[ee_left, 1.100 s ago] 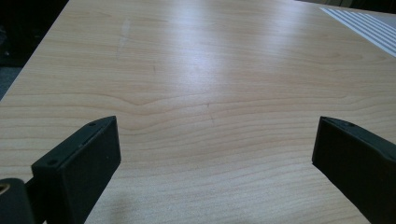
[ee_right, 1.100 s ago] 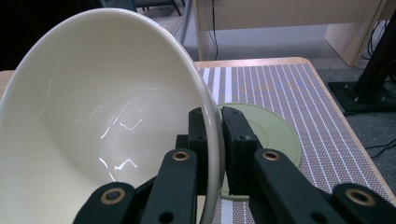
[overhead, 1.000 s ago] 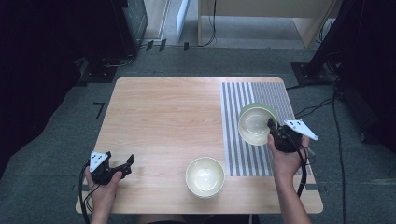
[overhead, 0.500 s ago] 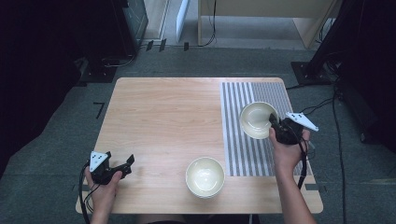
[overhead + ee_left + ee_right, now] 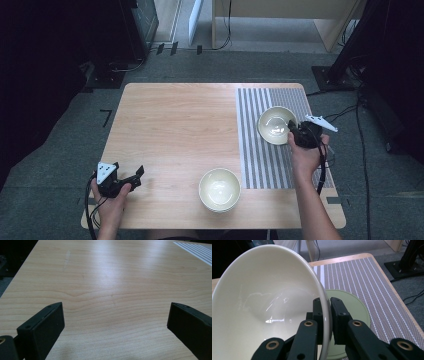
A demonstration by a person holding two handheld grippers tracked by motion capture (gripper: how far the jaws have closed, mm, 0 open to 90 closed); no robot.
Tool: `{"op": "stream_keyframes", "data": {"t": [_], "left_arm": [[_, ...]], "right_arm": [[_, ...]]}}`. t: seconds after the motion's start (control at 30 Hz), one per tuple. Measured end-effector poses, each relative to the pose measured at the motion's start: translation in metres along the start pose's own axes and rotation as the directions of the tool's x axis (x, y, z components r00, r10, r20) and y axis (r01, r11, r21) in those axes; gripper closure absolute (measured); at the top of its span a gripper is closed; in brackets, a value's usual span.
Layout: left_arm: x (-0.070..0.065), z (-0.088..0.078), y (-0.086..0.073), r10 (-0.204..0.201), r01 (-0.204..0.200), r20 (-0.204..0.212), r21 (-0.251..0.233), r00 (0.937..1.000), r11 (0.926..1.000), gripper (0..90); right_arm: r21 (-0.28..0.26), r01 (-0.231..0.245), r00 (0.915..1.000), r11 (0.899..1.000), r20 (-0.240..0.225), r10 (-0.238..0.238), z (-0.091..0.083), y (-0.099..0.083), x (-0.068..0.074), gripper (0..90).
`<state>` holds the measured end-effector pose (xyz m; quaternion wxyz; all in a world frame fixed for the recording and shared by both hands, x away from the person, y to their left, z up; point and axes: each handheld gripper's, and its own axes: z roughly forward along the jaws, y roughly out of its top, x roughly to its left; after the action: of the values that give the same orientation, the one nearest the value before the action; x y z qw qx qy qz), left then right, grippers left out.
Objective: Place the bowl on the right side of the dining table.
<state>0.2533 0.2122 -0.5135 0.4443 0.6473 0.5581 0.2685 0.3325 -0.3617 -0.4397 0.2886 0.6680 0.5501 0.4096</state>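
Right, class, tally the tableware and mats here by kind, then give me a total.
Cream bowls: 2
Striped mat: 1
Green round disc under the lifted bowl: 1
Total: 4

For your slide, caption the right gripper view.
Right gripper pinches a cream bowl's rim above the striped mat.

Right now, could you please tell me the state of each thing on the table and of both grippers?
Held bowl: empty, tilted, rim pinched by the right gripper.
Second bowl: empty, upright, on the bare wood near the front edge.
Green disc: flat on the striped mat.
Left gripper: open, holding nothing, over the table.
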Motion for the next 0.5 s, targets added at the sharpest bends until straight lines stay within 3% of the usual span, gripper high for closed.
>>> {"op": "stream_keyframes", "data": {"t": [0.23,0.33,0.5], "left_arm": [[-0.001,0.000,0.000,0.013,-0.013,-0.005,0.002,0.9999,0.9999,1.0],[-0.001,0.000,0.000,0.009,-0.009,-0.004,0.001,0.9999,1.0000,1.0],[-0.001,0.000,0.000,0.012,-0.012,-0.004,0.004,0.9999,0.9999,1.0]], "right_arm": [[0.026,-0.025,0.9996,0.999,0.011,0.025,0.009,0.001,-0.003,83.8],[0.053,-0.067,0.9977,0.996,0.007,0.067,0.016,0.002,-0.006,83.9],[0.071,-0.079,0.9968,0.994,0.018,0.078,0.021,0.002,-0.008,83.8]]}}
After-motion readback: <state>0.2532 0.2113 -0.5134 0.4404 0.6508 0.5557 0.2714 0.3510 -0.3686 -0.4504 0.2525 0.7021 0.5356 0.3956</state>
